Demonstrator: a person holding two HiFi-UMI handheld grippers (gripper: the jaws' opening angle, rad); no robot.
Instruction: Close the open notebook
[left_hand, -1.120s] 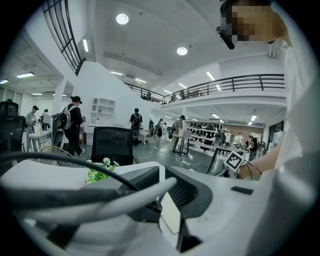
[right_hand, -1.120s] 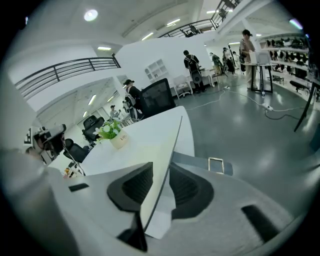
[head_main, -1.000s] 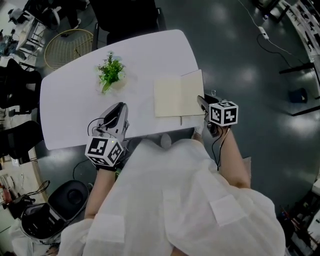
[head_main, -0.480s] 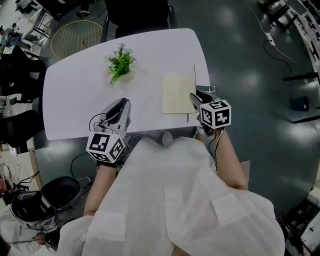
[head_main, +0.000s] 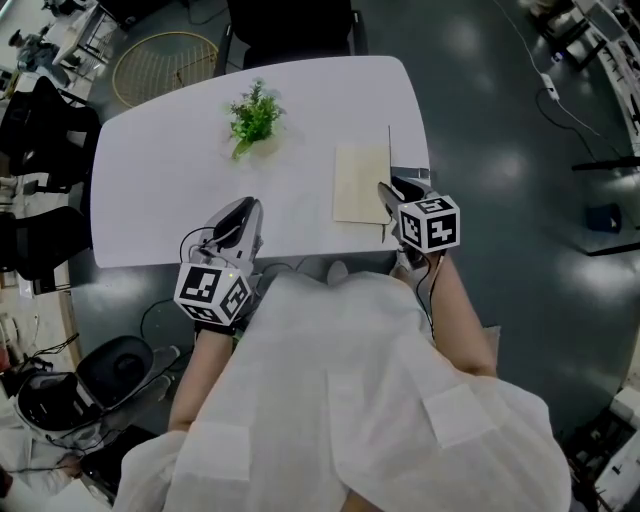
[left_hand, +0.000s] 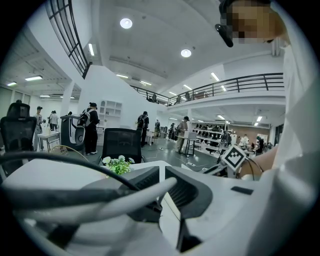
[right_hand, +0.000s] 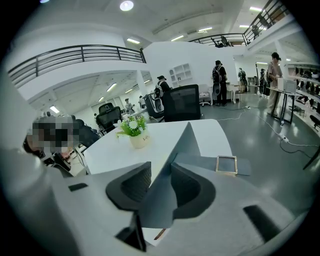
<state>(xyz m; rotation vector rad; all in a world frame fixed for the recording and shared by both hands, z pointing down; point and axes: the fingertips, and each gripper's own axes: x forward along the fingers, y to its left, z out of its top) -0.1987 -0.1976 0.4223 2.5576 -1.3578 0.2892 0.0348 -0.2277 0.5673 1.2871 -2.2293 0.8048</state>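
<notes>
Notebook (head_main: 360, 185) half shut, cover (right_hand: 182, 142) stood upright | my right gripper (right_hand: 159, 185) pinched that cover | left to do: lay it flat | left gripper (left_hand: 161, 175) narrow, empty, on table (head_main: 170, 160)

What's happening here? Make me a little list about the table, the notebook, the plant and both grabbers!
table: white rounded table
notebook: cream-paged notebook, half closed, right cover standing upright
right gripper: shut on that cover
left gripper: open, empty, at the table's near edge
plant: small green potted plant, left of the notebook, not touching it
</notes>
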